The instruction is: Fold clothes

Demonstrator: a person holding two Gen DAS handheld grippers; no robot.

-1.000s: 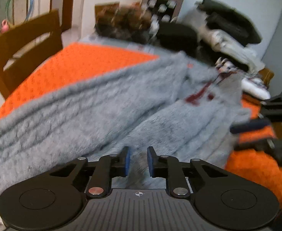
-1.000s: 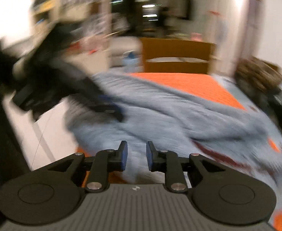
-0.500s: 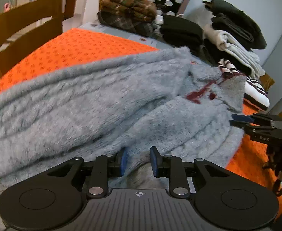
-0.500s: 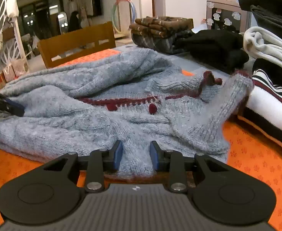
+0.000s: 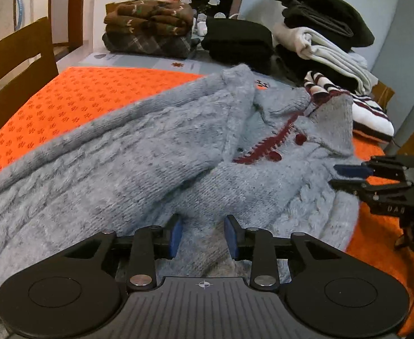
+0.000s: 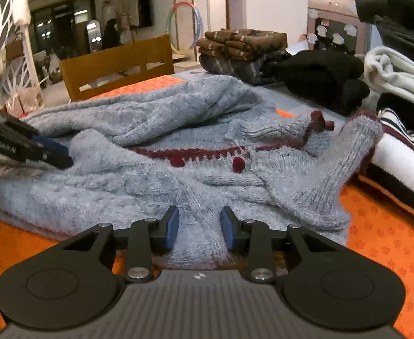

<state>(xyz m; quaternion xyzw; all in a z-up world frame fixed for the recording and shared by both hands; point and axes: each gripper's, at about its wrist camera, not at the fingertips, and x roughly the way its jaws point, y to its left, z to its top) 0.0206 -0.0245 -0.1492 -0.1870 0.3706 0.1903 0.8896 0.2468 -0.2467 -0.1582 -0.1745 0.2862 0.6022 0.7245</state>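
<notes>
In the left wrist view, the left gripper [image 5: 202,233] sits low over the near hem of the grey cardigan [image 5: 156,163], which lies crumpled across the orange tablecloth [image 5: 65,99]; its jaws have just been opening and stand part open, with knit bunched between the pads but seemingly not pinched. A released hem could slump unevenly and spoil the fold line. In the right wrist view, the right gripper [image 6: 199,227] is likewise part open, jaws just widened, over the cardigan's [image 6: 178,186] near edge with fabric between but no visible clamp. The fuzzy knit may snag on a pad as it withdraws, dragging the garment toward the striped folded pile [image 6: 401,152] alongside.
</notes>
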